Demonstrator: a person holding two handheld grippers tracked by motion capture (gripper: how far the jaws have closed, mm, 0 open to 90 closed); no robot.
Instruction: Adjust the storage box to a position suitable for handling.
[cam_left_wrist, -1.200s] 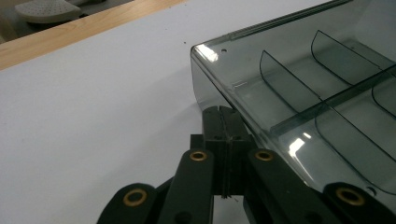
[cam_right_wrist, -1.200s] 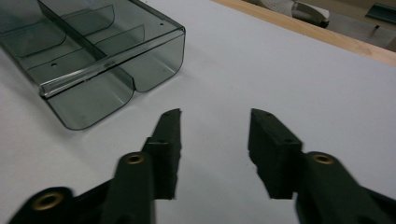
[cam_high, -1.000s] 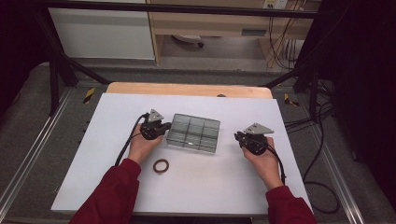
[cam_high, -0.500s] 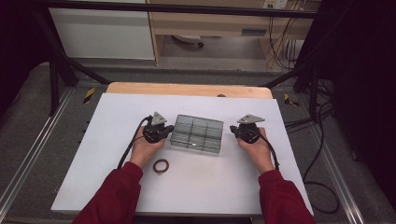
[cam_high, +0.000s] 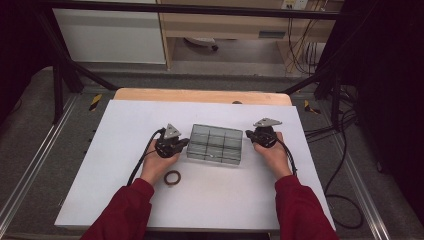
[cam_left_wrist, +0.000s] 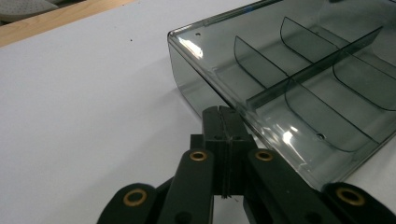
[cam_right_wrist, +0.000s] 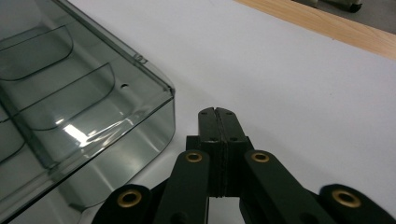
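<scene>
Smoky transparent plastic organiser box with inner dividers (cam_high: 215, 144) sits open-topped on the white table sheet (cam_high: 125, 125), roughly mid-sheet; all places below are taken from this box.

Left gripper (cam_high: 184, 144): black jaws pressed together, nothing between them. Tip is at the box's left short wall; in the left gripper view the left gripper (cam_left_wrist: 223, 122) meets the wall low down, touching or a hair off, cannot tell which. Looks placed to brace or nudge that side, not to pinch it.

Right gripper (cam_high: 248, 134): jaws likewise closed flat, empty. In the right gripper view the right gripper (cam_right_wrist: 218, 122) lies just beside the box's near rounded corner, a sliver of white sheet between.

Judgement: two closed tips flanking opposite short walls suggests squaring or sliding the box between them. The compartments look empty.

Small brown ring, tape-like (cam_high: 172, 177), lies on the sheet in front of the box's left end, by the person's left wrist, untouched.
</scene>
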